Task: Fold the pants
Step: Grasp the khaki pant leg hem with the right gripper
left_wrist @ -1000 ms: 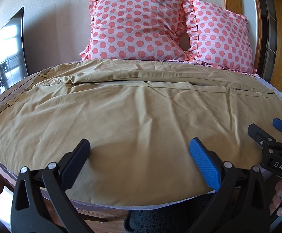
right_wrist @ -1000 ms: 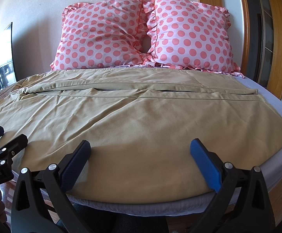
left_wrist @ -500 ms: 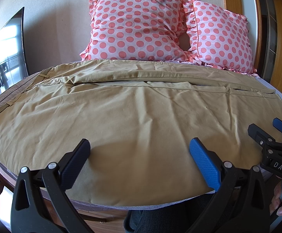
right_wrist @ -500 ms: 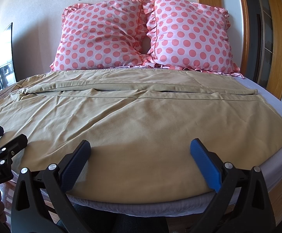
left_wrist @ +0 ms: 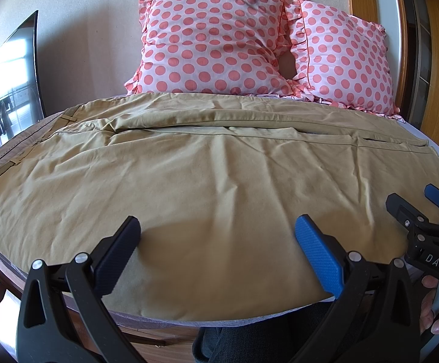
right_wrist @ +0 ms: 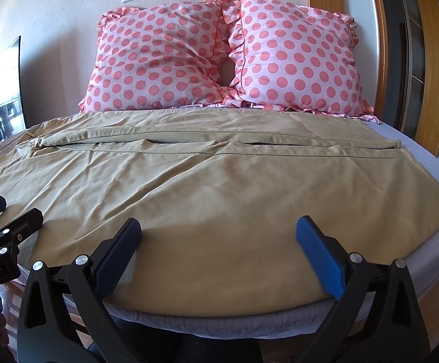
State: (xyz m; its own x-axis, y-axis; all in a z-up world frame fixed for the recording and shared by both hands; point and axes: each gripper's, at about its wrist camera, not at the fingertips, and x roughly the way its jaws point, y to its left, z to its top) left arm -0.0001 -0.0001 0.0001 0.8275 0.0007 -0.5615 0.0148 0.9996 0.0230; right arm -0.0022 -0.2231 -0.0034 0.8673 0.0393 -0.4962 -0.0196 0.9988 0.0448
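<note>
Nothing has shifted over the last second: the khaki pants (left_wrist: pixel 207 175) still lie spread flat across the bed (right_wrist: pixel 431 260), legs side by side running left to right ahead of both tools, waistband off beyond the left tool and hems beyond the right one. The left tool (left_wrist: pixel 216 239) and the right tool (right_wrist: pixel 218 239) both hover released, jaws wide apart, just over the near edge of the cloth with nothing between them. That stillness suggests the fold has not begun, and a first grasp of the near leg seems next.
</note>
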